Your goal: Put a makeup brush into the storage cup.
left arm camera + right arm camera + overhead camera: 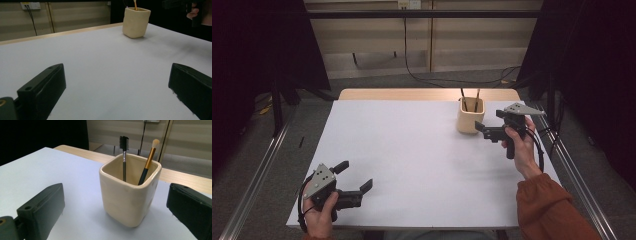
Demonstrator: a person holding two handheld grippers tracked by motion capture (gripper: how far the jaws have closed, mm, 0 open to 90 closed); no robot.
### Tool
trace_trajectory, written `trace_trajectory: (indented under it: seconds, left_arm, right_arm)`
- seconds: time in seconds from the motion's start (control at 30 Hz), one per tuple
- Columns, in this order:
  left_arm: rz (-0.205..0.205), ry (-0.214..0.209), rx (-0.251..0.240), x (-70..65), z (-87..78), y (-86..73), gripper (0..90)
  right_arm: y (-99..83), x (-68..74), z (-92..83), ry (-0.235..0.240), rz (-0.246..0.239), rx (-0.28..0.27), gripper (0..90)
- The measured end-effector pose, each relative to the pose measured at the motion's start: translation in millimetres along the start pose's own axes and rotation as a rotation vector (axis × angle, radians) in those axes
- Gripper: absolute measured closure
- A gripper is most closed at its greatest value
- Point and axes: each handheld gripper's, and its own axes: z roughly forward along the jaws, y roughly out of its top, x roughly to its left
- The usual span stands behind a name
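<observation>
A white bench (412, 160) with a wooden strip along its far edge stands on grey carpet, dark curtains at both sides and a pale panelled wall behind with a cable hanging down it.

On the far right part of the bench stands a cream holder (470, 115), a square ceramic cup with rounded corners, upright. Two brushes stand in it, both leaning against its inner walls: a comb brush (123, 143) with a dark toothed head and thin grey stem, and a gold-handled brush (149, 160) with a pale soft tip and a black lower handle. Their heads rise above the rim.

The right gripper (488, 126) is just beside the holder, on its right in the high view, lifted off the bench and aimed at it. Its jaws are spread wide; in the right gripper view the holder sits between them without touching either, and nothing is held. The right hand (521, 145) grips its handle, an orange sleeve (552, 210) behind it.

The left gripper (354, 176) is well apart from the holder, at the near left corner of the bench. Its jaws are likewise spread, with bare white surface between them. The left hand (319, 217) holds it low, near the bench edge.
</observation>
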Motion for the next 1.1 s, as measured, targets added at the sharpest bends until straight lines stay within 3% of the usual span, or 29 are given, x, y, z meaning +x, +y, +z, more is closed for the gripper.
trace_trajectory:
  seconds: [0.23,0.43,1.1]
  left_arm:
    - [-0.008,0.010,-0.008,0.2,-1.4,-0.1,1.0]
    - [-0.007,0.009,-0.009,0.0,-1.6,0.0,1.0]
    - [-0.013,0.013,-0.012,0.2,-1.4,0.1,1.0]
  right_arm:
    - [-6.8,3.8,-12.9,0.008,0.003,-0.020,1.6]
    - [-12.5,5.5,-24.7,-0.017,-0.004,-0.019,2.0]
    - [-33.1,16.9,-61.7,-0.016,0.027,-0.046,2.5]
